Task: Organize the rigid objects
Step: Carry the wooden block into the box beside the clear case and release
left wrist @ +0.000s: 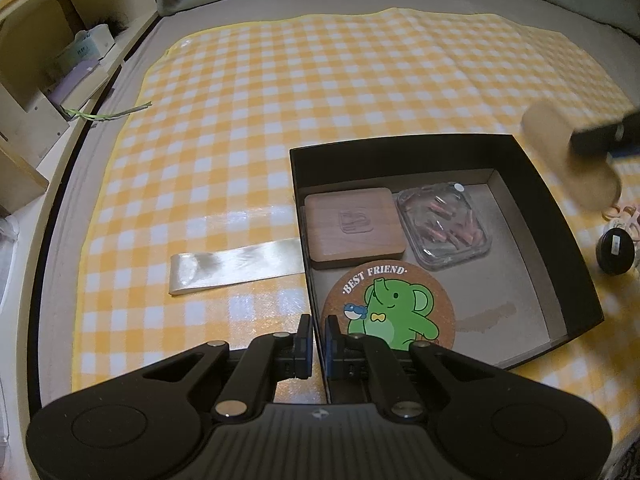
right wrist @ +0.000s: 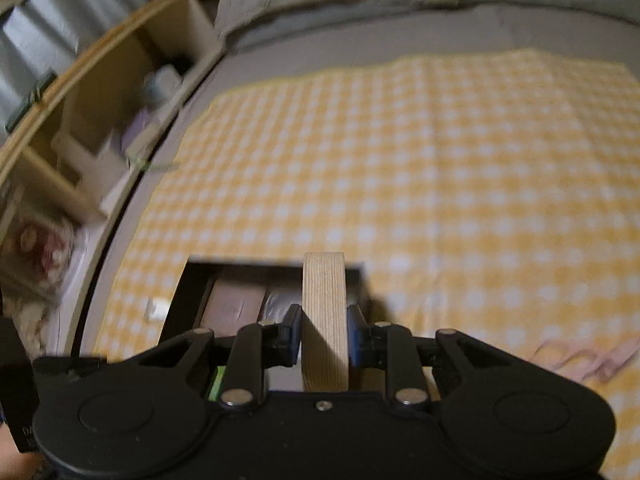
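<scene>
A black open box (left wrist: 552,216) is seen lying on a yellow checked cloth (left wrist: 280,120) spread over a bed. Inside it, a square wooden block (left wrist: 354,232) and a clear plastic case (left wrist: 444,226) of small reddish pieces are set side by side along the far wall, with a round cork coaster (left wrist: 390,304) printed with a green elephant placed nearer. The near-left wall of the box is pinched between the closed left tongs (left wrist: 319,334). A pale wooden piece (right wrist: 325,320) with rounded edges is clamped edge-on by the right tongs (right wrist: 325,330), held above the box near its right side; this view is blurred. A glossy cream strip (left wrist: 236,266) lies flat on the cloth just left of the box. A small black round object (left wrist: 616,250) rests on the cloth to the right.
</scene>
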`<state>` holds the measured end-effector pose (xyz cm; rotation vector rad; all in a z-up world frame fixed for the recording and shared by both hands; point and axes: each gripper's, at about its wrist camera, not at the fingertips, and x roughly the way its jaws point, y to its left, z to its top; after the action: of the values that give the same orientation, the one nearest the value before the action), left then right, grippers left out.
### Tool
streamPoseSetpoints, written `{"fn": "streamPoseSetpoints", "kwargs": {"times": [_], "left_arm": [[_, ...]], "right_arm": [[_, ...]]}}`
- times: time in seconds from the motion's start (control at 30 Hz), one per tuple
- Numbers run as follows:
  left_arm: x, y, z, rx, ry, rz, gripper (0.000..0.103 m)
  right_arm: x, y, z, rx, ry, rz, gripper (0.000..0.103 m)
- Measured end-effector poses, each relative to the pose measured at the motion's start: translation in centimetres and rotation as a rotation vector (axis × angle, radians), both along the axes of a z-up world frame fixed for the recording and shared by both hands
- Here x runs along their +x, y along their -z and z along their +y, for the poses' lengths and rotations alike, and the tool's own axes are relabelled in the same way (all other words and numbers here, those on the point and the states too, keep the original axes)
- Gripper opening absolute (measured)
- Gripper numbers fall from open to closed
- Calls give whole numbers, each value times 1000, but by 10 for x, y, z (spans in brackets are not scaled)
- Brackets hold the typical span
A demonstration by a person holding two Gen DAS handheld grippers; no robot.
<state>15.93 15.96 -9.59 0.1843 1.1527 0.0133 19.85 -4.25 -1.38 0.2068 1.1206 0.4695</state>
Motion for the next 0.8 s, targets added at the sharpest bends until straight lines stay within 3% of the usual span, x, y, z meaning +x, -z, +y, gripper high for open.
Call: {"fn": "streamPoseSetpoints", "kwargs": {"times": [0.3, 0.5, 0.8], "left_arm": [[-3, -2, 2, -7, 5, -10, 6], [-6, -3, 3, -12, 8, -15, 6], [-6, -3, 2, -11, 15, -16, 6]], "right_arm": [[-8, 27, 46, -196, 19, -5, 24], [-5, 37, 65, -270, 26, -44, 24], [2, 53, 84, -334, 12, -30, 24]]}}
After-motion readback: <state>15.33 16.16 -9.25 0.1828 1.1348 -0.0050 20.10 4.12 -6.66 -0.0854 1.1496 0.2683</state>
